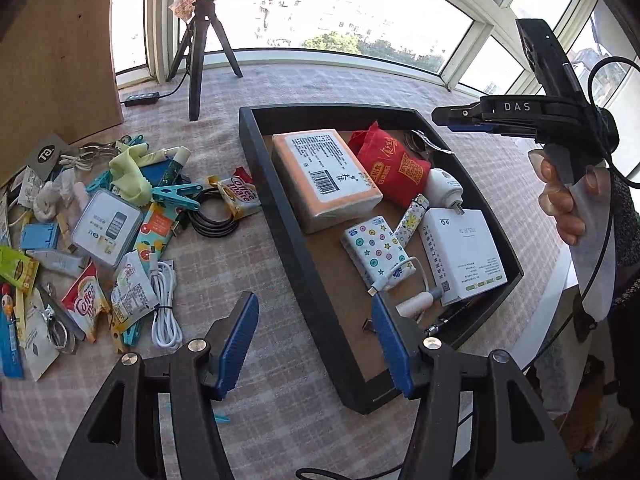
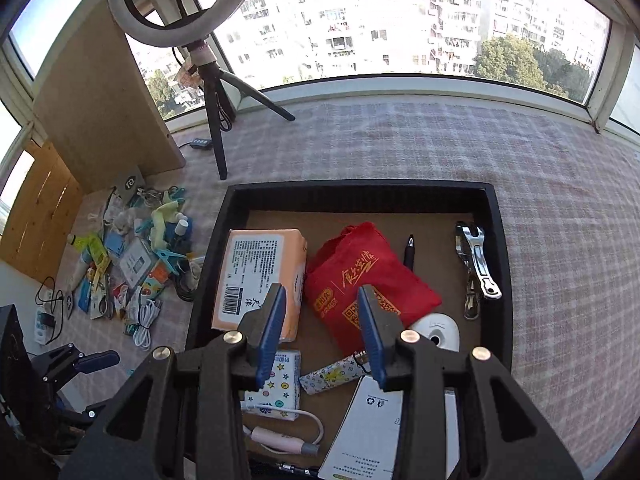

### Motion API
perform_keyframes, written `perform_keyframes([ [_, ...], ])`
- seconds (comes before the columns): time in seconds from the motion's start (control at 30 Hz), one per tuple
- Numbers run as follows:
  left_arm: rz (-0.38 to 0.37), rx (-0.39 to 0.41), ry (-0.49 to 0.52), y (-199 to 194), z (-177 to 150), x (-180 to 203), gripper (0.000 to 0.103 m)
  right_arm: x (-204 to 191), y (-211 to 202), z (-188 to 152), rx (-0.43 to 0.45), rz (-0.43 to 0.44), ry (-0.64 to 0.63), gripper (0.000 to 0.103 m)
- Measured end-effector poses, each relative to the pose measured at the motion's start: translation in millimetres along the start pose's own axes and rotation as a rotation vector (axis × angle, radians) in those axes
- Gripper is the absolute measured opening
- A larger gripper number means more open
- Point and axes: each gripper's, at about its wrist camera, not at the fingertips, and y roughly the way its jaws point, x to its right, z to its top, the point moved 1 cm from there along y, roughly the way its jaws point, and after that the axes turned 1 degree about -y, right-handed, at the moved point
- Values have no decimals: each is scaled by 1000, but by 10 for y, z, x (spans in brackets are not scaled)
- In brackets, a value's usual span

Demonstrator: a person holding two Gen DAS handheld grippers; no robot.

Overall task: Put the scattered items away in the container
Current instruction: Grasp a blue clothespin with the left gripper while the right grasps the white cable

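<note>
A black tray [image 1: 256, 148] [image 2: 503, 264] holds an orange tissue pack [image 1: 324, 176] [image 2: 260, 276], a red pouch [image 1: 392, 164] [image 2: 360, 276], a white box [image 1: 464, 252], a star-patterned power bank [image 1: 376, 252] and other small items. A scattered pile [image 1: 100, 216] [image 2: 132, 272] with Coffee-mate sachets, clips and a white cable [image 1: 164, 304] lies left of the tray. My left gripper [image 1: 316, 340] is open and empty over the tray's near left wall. My right gripper [image 2: 322, 328] is open and empty above the tray; it also shows in the left wrist view [image 1: 452, 118].
A ring-light tripod [image 1: 200, 52] [image 2: 216, 120] stands at the back left beside a wooden board [image 1: 56, 64]. Windows run along the far edge. The checked tablecloth [image 2: 400, 140] covers the table.
</note>
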Motion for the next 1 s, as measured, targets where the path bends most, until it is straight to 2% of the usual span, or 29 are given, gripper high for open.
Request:
perform_keyframes([
  [0.27, 82, -7, -123, -200, -346, -781, 55, -733, 249, -45, -65, 89, -152, 38],
  [0.43, 92, -16, -153, -253, -568, -990, 55, -1212, 466, -153, -130, 143, -225, 38],
  [0.57, 91, -50, -95, -166, -698, -936, 55, -1591, 716, -270, -205, 186, -259, 38],
  [0.77, 45, -100, 38, -1, -795, -737, 55, -2023, 1134, -473, -321, 226, -270, 38],
  [1.0, 25, -133, 106, 141, -810, -747, 55, -2282, 1420, -573, -377, 229, -258, 38],
])
